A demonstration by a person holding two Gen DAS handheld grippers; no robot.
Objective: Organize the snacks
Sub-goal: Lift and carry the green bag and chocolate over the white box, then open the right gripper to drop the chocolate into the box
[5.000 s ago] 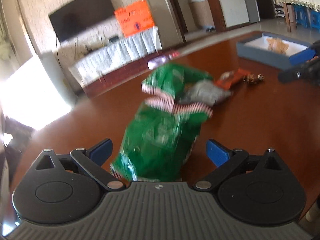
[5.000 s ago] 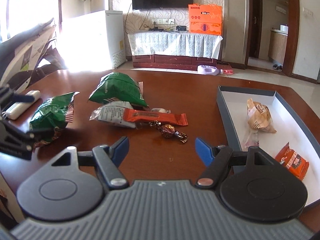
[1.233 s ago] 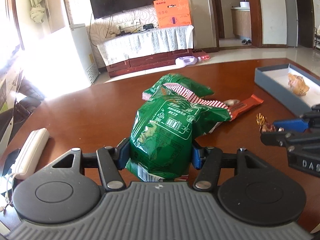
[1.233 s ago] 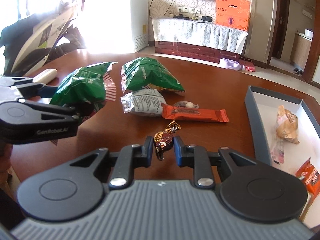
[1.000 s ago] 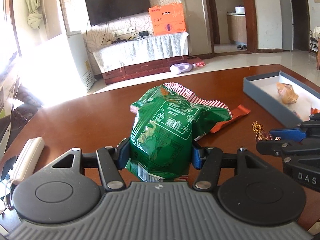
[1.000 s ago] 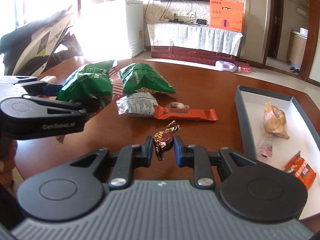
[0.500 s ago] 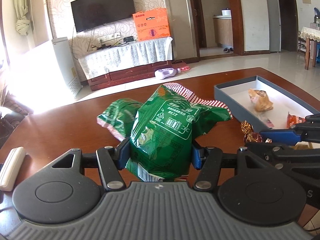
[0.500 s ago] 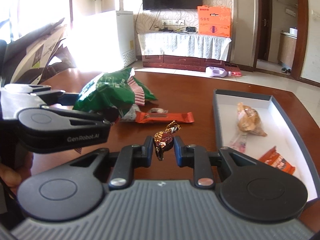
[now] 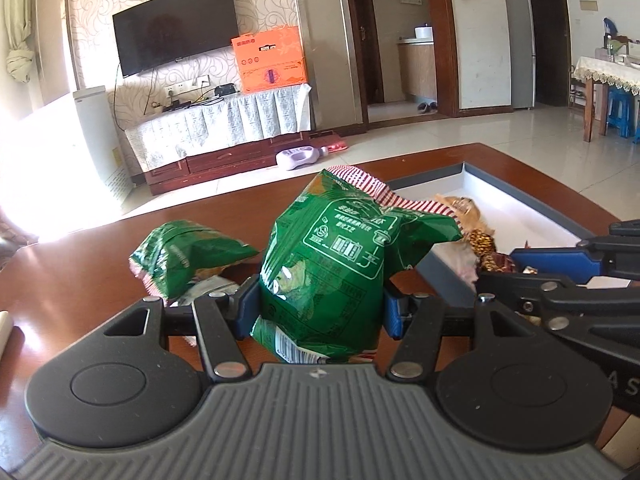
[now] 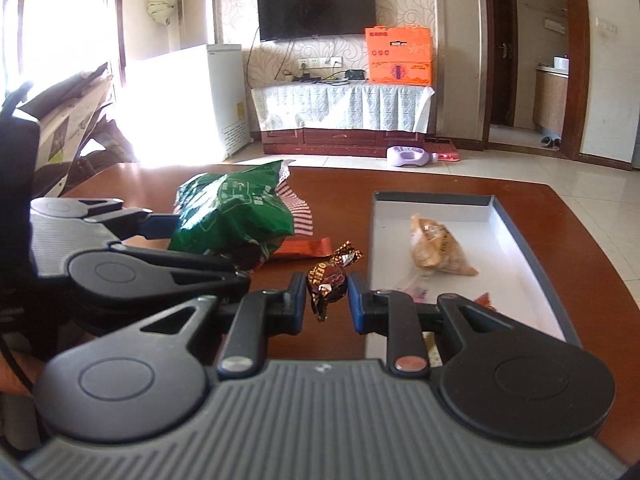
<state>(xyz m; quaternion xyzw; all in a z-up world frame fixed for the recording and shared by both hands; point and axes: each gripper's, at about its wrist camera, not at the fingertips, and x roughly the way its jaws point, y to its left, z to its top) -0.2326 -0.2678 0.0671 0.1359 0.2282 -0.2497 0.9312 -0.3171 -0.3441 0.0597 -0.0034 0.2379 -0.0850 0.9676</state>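
The green snack bag [image 9: 332, 264] is riding upright in the left gripper [image 9: 318, 312], its pads squeezing the bag's lower half while the striped top edge is leaning toward the grey tray [image 10: 520, 236]. Beside it, the right gripper [image 10: 326, 304] is pinching a foil-wrapped candy [image 10: 326, 280] clear of the wooden table [image 10: 340, 184], its twisted ends sticking up and down. The tray is lying ahead and to the right of both claws, long axis running away from them, and the right gripper looks nearer to it. A wrapped pastry [image 10: 436, 248] is already sitting inside. Another green bag [image 9: 184, 256] and an orange bar [image 10: 304, 250] are waiting on the table.
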